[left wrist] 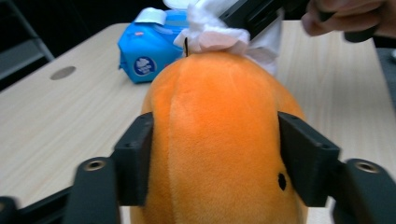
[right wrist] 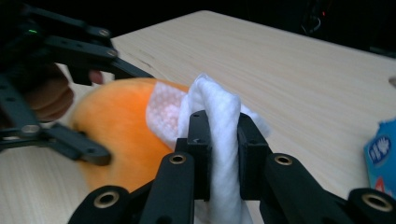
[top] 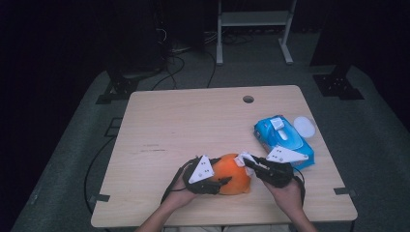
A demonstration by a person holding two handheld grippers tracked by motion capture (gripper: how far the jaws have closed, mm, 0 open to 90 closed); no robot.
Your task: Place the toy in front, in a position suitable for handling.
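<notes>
Left gripper clamps the orange plush toy at its flanks; soft, light, compressible; right gripper pinches a limp white wipe against it.

A dim lab or studio: bare wooden table, floor cables, metal rack behind

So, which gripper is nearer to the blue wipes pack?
Right. The right gripper, shut on a white wipe, sits just beside the blue wipes pack; the left gripper holds the orange plush toy, farther away.
</notes>
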